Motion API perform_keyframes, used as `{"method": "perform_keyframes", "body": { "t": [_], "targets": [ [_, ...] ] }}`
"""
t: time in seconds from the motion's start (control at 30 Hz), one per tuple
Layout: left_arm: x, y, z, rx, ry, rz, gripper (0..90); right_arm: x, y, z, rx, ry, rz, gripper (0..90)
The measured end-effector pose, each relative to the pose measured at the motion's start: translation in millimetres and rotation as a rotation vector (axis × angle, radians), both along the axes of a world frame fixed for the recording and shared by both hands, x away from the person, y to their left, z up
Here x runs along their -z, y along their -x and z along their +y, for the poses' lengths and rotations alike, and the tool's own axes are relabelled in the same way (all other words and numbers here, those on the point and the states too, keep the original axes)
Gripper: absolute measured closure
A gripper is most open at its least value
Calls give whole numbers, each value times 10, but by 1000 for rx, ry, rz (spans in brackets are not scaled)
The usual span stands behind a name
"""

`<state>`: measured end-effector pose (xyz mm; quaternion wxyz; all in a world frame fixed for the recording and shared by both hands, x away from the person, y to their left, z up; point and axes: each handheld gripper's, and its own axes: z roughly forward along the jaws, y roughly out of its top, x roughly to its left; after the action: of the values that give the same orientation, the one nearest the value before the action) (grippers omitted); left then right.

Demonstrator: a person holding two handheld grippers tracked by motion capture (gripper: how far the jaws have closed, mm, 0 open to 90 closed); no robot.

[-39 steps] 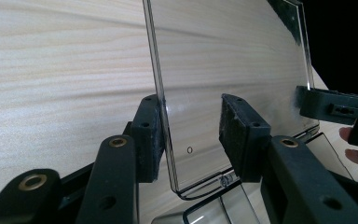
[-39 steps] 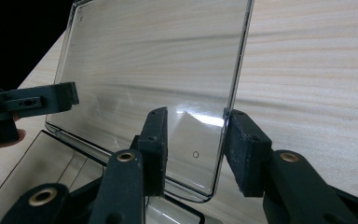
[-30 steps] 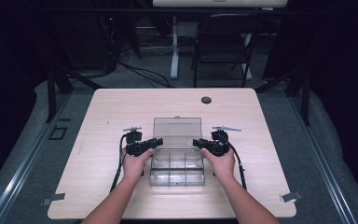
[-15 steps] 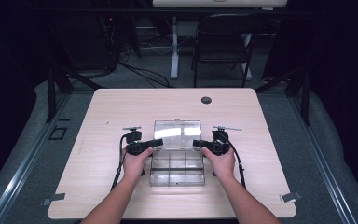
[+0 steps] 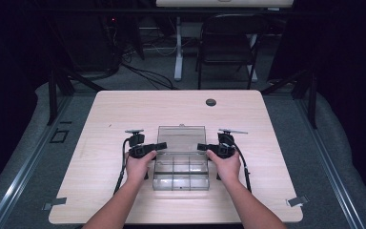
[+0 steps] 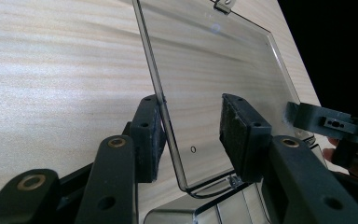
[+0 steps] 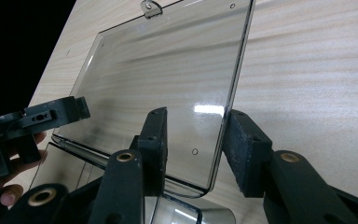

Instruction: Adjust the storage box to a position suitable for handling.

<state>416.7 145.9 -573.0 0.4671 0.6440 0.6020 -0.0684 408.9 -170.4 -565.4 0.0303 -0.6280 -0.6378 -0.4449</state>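
Box: clear hard-plastic compartment box (image 5: 181,167), centre of the high view, hinged lid (image 5: 181,138) raised.
Handling: light, stiff, slippery; probably cracks under pinching.
Hold: lid's side edges.
Jaws: left gripper (image 5: 159,146) and right gripper (image 5: 201,147) open, straddling those edges unclamped.
Surface: pale wooden table (image 5: 124,109).

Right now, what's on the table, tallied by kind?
Clear compartment box with open lid: 1
Handheld grippers: 2, left gripper and right gripper
Black round grommet: 1
Total: 4

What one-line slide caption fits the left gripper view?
Left gripper straddles the raised clear lid's side edge, jaws apart, above the wooden table.
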Motion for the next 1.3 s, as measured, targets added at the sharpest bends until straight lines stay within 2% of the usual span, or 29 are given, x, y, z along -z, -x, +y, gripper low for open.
{"method": "perform_keyframes", "body": {
  "t": [0.23,0.4,0.67,0.7,0.73,1.1,1.3],
  "targets": [
    [-7,-4,0,1,-11,17,590,3,-5,-6,-1,-5,14,609],
    [10,-18,9,4,-11,40,578,23,-16,-16,10,-21,50,600],
    [40,-29,4,-5,-5,55,554,49,-21,-21,17,-44,91,576],
    [34,-28,4,-7,-24,61,552,55,-22,-23,17,-48,91,576],
    [43,-30,6,-4,-9,59,551,56,-22,-21,21,-54,95,574],
    [40,-25,6,-5,-20,55,549,53,-19,-19,17,-50,96,571],
    [31,-27,22,-8,-22,51,553,41,-9,-11,25,-23,84,570]
  ]
}}
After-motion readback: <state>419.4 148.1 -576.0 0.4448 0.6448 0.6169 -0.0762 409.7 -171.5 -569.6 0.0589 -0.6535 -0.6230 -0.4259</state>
